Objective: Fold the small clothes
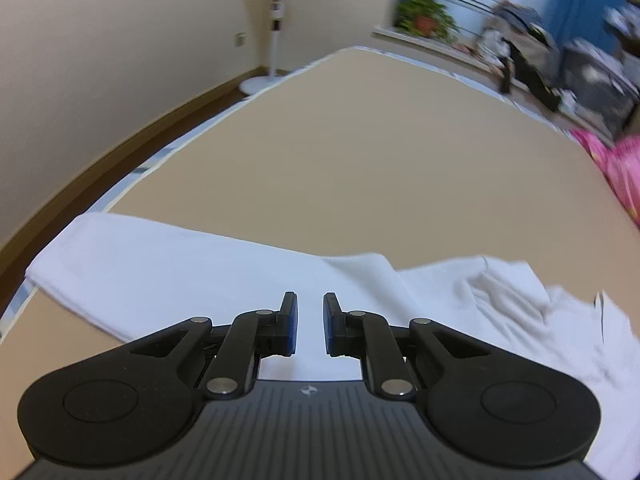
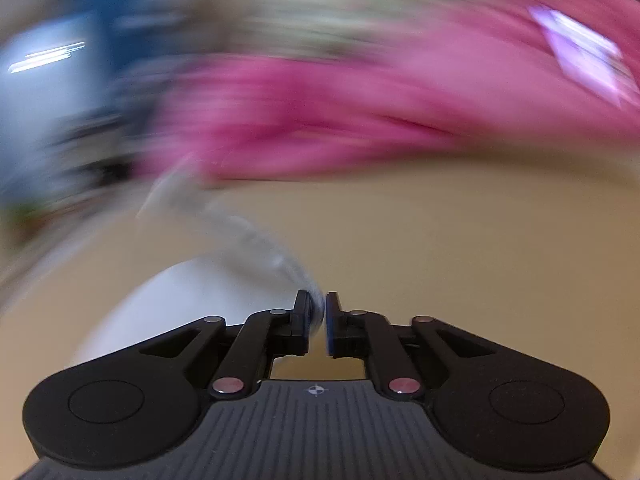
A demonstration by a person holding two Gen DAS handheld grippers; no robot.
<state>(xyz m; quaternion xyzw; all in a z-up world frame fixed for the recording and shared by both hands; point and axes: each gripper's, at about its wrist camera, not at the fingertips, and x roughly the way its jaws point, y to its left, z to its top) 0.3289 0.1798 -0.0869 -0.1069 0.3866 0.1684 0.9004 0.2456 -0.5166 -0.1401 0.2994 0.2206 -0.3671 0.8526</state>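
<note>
White garment (image 1: 168, 276) lies rumpled under the left tongs (image 1: 310, 322) — slightly parted, empty; right tongs (image 2: 318, 322) pinch its blurred edge.

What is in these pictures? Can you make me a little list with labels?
Surface: tan bed
Clothing: white garment, partly spread flat, bunched at one end
Left gripper: over the garment, a gap between its pads, nothing seen between them
Right gripper: pinching white cloth
Nearby: pink fabric at the far side of the bed
Background: standing fan, potted plant
Sharpness: right wrist view is blurred
</note>
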